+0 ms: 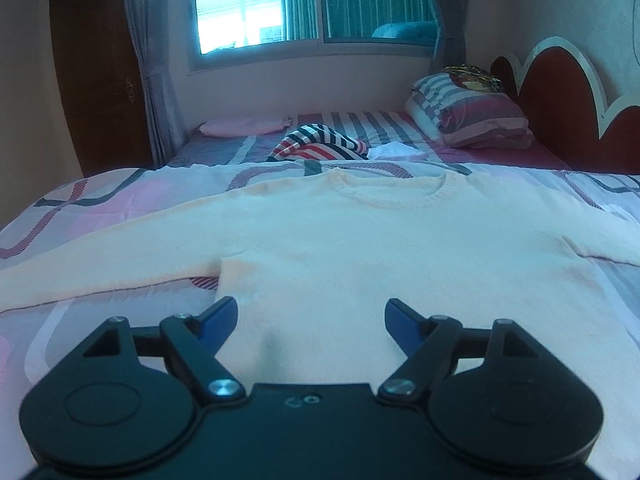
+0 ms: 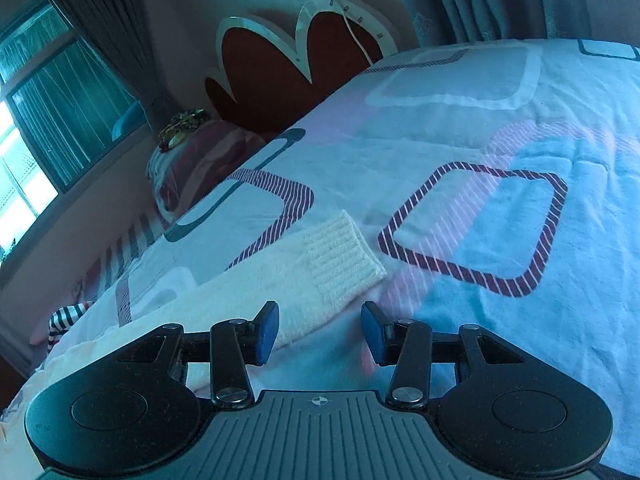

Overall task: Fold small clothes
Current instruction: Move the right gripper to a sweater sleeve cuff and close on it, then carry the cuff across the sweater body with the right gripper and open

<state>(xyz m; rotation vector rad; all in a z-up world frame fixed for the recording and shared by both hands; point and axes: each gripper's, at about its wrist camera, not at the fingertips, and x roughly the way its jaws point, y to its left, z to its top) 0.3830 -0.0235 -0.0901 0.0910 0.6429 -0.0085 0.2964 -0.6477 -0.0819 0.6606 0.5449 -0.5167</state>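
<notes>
Cream sweater [image 1: 360, 240] lies flat, face up on the patterned bedspread [image 1: 100, 200], both sleeves spread out. Left gripper [image 1: 311, 322] hovers over its lower hem, jaws wide apart, nothing between them. Right gripper [image 2: 320, 330] sits half open beside the ribbed sleeve cuff [image 2: 340, 256], pads clear of the knit.

Cream sweater [image 1: 360, 232] flat on patterned bedspread [image 1: 100, 200], left gripper [image 1: 311, 322] jaws apart above hem.

Dim bluish daylight from blown-out window [image 1: 240, 4]; fisheye-bent edges.
</notes>
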